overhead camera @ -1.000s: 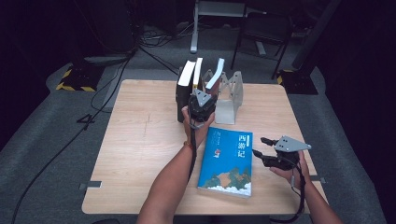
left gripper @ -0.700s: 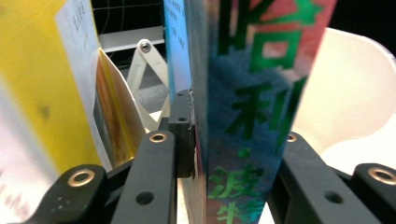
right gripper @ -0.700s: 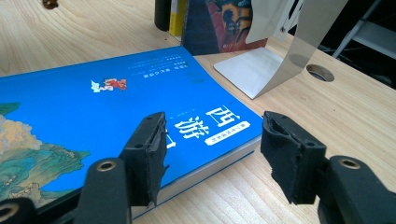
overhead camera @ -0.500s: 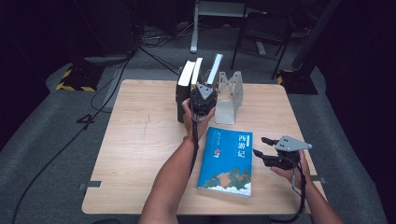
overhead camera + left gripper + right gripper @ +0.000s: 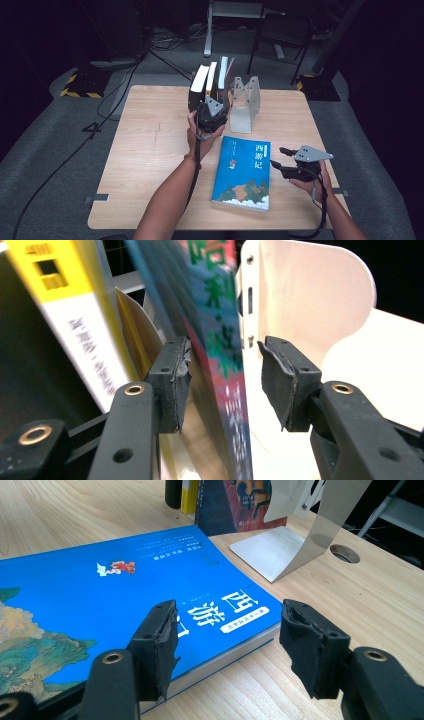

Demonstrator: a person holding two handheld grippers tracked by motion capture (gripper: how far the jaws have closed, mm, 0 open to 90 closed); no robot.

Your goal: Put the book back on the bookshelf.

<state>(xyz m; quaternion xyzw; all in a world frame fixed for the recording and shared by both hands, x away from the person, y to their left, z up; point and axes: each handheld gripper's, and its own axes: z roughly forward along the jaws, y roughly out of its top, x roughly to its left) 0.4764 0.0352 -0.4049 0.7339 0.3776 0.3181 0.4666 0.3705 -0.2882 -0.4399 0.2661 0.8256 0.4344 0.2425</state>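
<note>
Tilted book (image 5: 223, 75) now upright beside bookend (image 5: 246, 102)

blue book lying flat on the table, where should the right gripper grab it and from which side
Grip the blue book by its right long edge, coming in low from the right, where the right gripper already sits open. It lies flat, so one jaw must slip under that edge.

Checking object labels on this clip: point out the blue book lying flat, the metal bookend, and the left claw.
blue book (image 5: 243, 172), high view, middle of its front cover.
metal bookend (image 5: 246, 102), high view, upright plate.
left claw (image 5: 225, 377), left gripper view, midway between its fingertips, astride an upright book.
</note>
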